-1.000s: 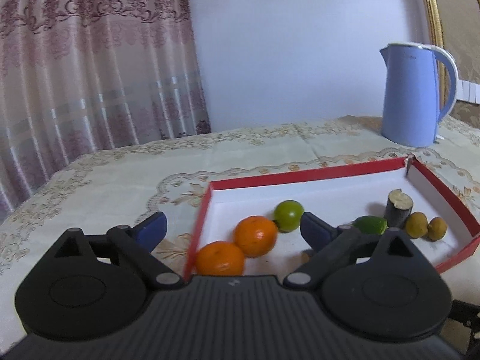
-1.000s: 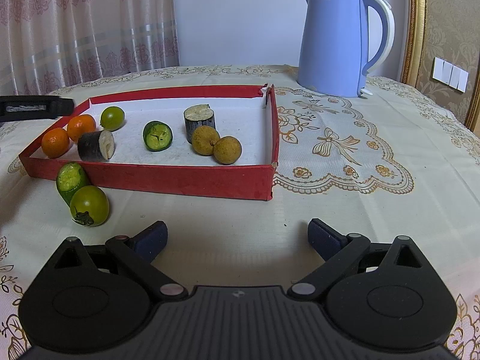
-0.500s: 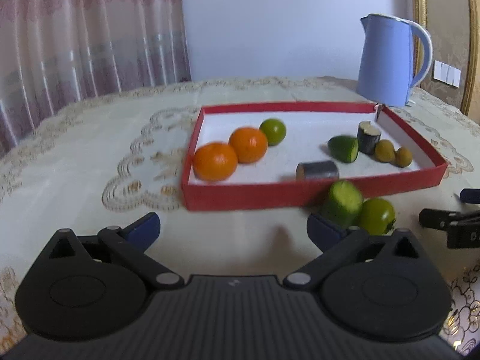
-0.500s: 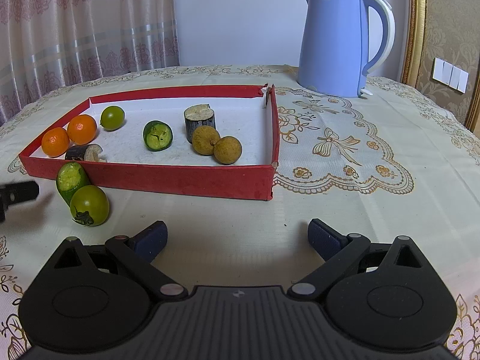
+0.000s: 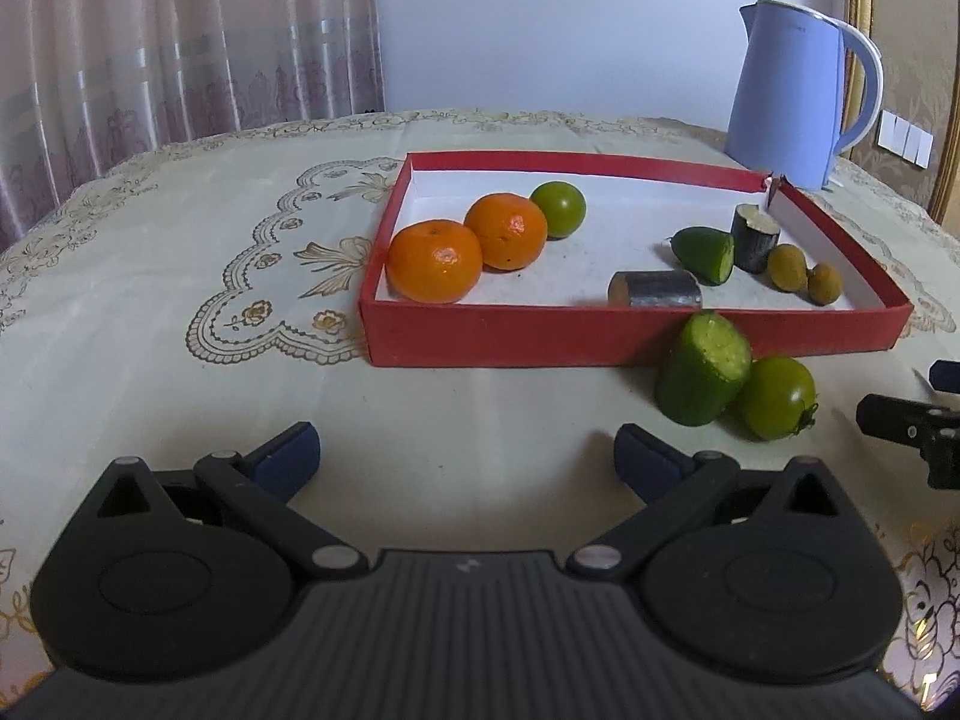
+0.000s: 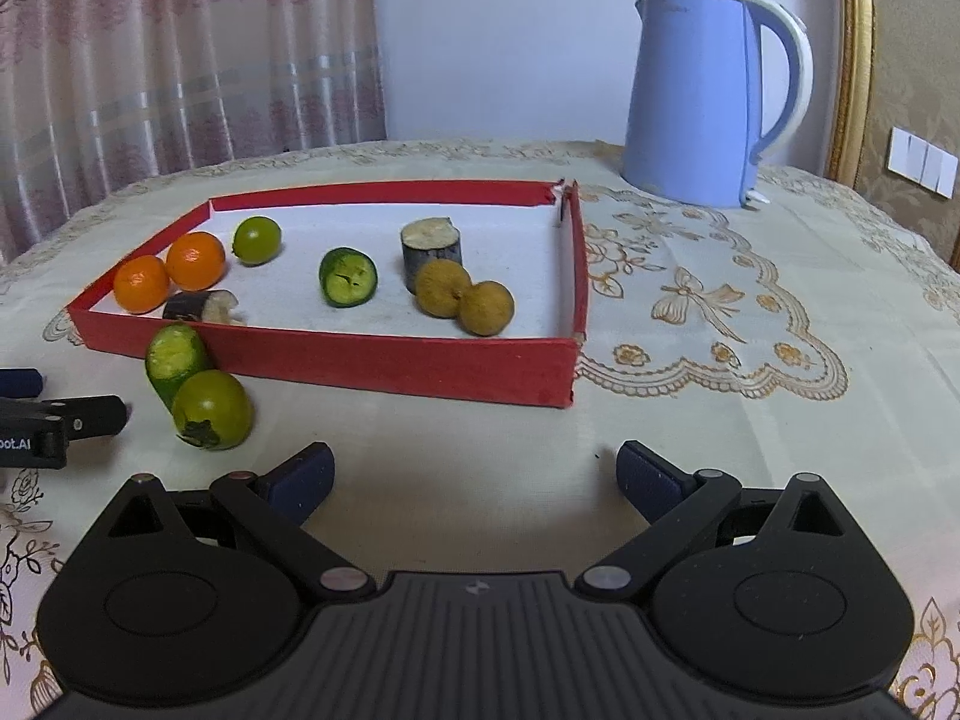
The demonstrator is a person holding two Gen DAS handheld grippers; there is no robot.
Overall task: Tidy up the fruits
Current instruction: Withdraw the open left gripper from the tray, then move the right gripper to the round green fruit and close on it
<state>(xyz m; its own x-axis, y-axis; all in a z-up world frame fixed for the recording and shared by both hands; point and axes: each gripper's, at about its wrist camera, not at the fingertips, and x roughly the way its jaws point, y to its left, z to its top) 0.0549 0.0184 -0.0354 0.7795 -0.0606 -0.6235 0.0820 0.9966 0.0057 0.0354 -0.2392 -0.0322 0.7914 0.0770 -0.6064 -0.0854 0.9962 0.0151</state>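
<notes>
Red tray (image 5: 600, 336) on tablecloth (image 5: 180, 312), holds: 2 tangerines (image 5: 433, 261) + green citrus (image 5: 558, 209) at left end; dark cane piece (image 5: 655, 289) lying by near wall; cucumber half (image 5: 703, 253), upright cane stub (image 5: 755, 237), 2 longans (image 5: 787, 267) twd right end. Outside, touching near wall: cucumber piece (image 5: 703, 369) w/ green persimmon (image 5: 777, 397) beside. Blue kettle (image 6: 708, 102) past tray's far right corner. Left gripper (image 5: 465, 450) jaws just widened, fully spread, nothing btwn. Right gripper (image 6: 474, 474) spread wide, empty, bare cloth ahead.
</notes>
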